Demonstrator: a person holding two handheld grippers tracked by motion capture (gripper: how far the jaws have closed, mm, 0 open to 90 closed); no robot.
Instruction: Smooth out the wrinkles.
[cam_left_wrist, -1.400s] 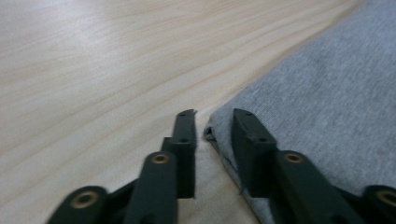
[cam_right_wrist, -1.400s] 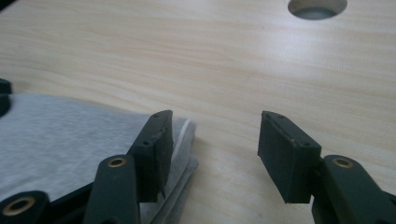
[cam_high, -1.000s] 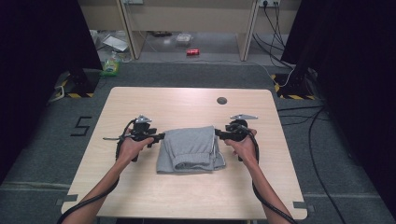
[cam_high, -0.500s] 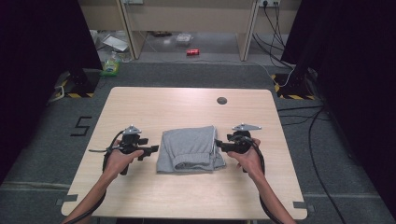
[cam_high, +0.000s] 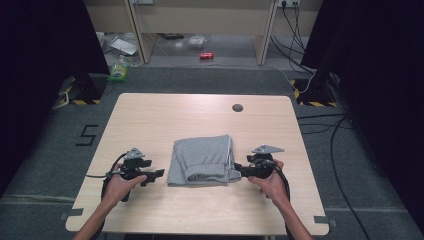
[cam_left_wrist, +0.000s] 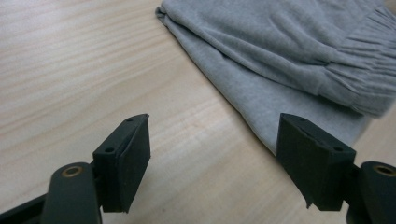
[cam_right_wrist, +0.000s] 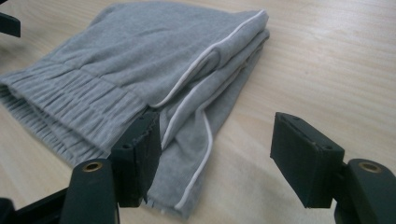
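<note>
**Folded grey garment between two hand-held grippers on a wooden table**

Writing and labels. A white numeral "5" (cam_high: 88, 135) is marked on the grey floor (cam_high: 50, 165) to the left of the table. No brand or label can be read on the garment or on the grippers. A red can (cam_high: 206, 55) lies on the floor beyond the table; its print is too small to read.

Task object. The grey garment (cam_high: 202, 161) lies folded on the near half of the table (cam_high: 200, 117), roughly midway between its left and right edges. The right gripper view shows a ribbed elastic band (cam_right_wrist: 70, 109) and white piping (cam_right_wrist: 205, 140) along its seams.

Tools. The left gripper (cam_high: 154, 174) is held low just to the left of the garment, apart from it; its jaws have just been opening and stand spread, with bare wood between them. The right gripper (cam_high: 240, 171) sits at the garment's right edge; its jaws have also been opening and stand spread, one beside the cloth's edge, without pinching it.

Surface and room. The table top is pale wood grain with a round dark cable port (cam_high: 237, 107) near its far edge. Yellow-and-black hazard tape (cam_high: 75, 101) marks the floor beside dark curtains (cam_high: 40, 60), and black cables (cam_high: 340, 150) trail at the right.
</note>
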